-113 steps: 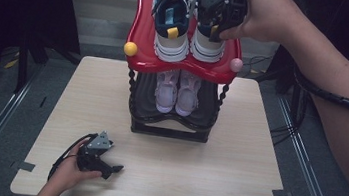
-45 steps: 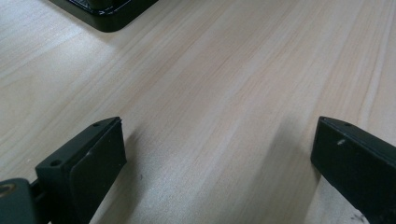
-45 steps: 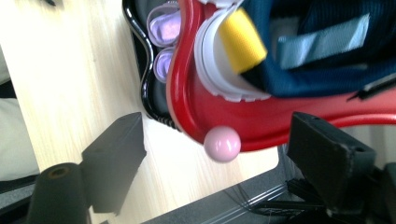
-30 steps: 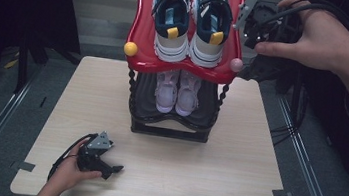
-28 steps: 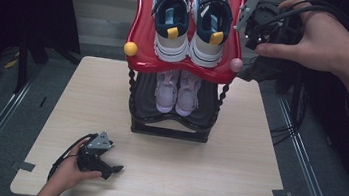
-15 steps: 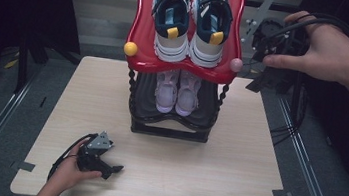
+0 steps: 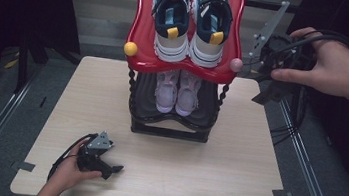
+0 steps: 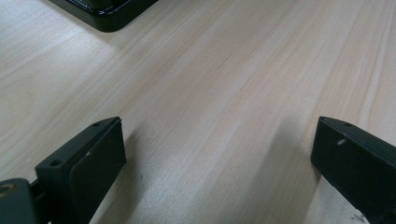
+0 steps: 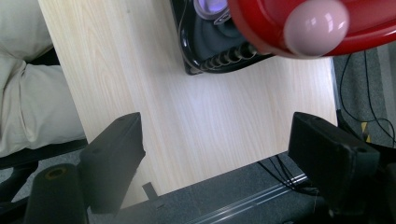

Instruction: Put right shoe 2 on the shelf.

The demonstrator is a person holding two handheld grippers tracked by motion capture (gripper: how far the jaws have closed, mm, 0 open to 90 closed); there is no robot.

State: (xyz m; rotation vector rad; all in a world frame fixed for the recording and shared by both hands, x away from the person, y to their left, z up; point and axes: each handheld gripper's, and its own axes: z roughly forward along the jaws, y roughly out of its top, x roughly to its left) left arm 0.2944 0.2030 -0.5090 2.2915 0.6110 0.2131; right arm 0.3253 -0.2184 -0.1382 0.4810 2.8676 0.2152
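A two-tier shoe rack stands at the back middle of the table point(image 7: 236, 156). On its red top shelf point(image 7: 181, 69) sits a pair of navy and white sneakers point(image 7: 171, 19), and a pair of small lilac shoes point(image 7: 177, 91) sits on the black lower shelf. To the right of the red shelf a hand holds my right gripper point(image 7: 261, 82) in the air; it is open point(image 9: 217, 135), with nothing between its jaws. My left gripper point(image 7: 113, 170) rests on the table at the front left under a hand, open point(image 8: 219, 140) and empty.
A yellow ball point(image 7: 130, 49) and a pink ball point(image 7: 236, 64) tip the red shelf's corners; the pink ball point(image 9: 316, 27) hangs close ahead of my right gripper. The rack's black base point(image 8: 107, 11) lies beyond the left jaws. Cables point(image 9: 369, 116) run off the table's right edge.
My right gripper has left the sneakers on the top shelf and moved right and down to beside the shelf's pink ball. The left gripper has stayed put.
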